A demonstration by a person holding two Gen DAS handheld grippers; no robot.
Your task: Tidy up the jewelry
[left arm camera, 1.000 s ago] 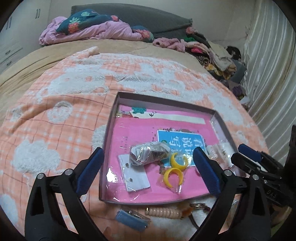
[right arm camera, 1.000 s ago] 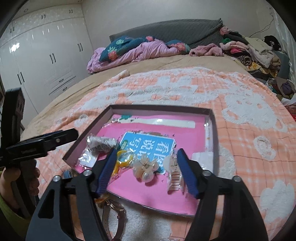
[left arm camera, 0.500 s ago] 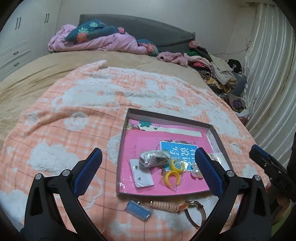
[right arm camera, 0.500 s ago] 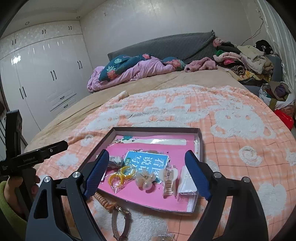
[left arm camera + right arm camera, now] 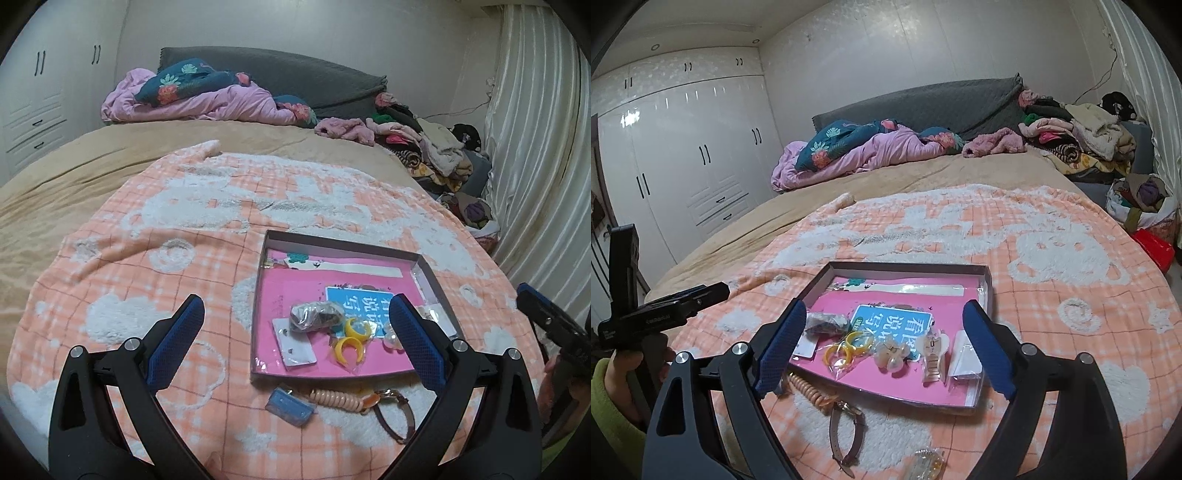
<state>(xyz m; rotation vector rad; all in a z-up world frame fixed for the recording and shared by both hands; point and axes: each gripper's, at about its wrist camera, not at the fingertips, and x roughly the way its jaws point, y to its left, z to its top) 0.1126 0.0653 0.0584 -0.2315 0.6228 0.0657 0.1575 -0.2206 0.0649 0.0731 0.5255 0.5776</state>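
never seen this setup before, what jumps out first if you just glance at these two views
The shallow tray with its bright pink lining sits in the middle of the orange-and-white blanket, holding yellow rings, a pearl flower clip and small packets. On the blanket before its near edge lie a coiled peach cord, a blue clip and a wristwatch. Both grippers, left and right, hang open and empty.

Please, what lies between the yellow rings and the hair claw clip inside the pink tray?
In the right wrist view, a cream flower-shaped piece with pearls lies between the yellow rings and the hair claw clip, on the tray.
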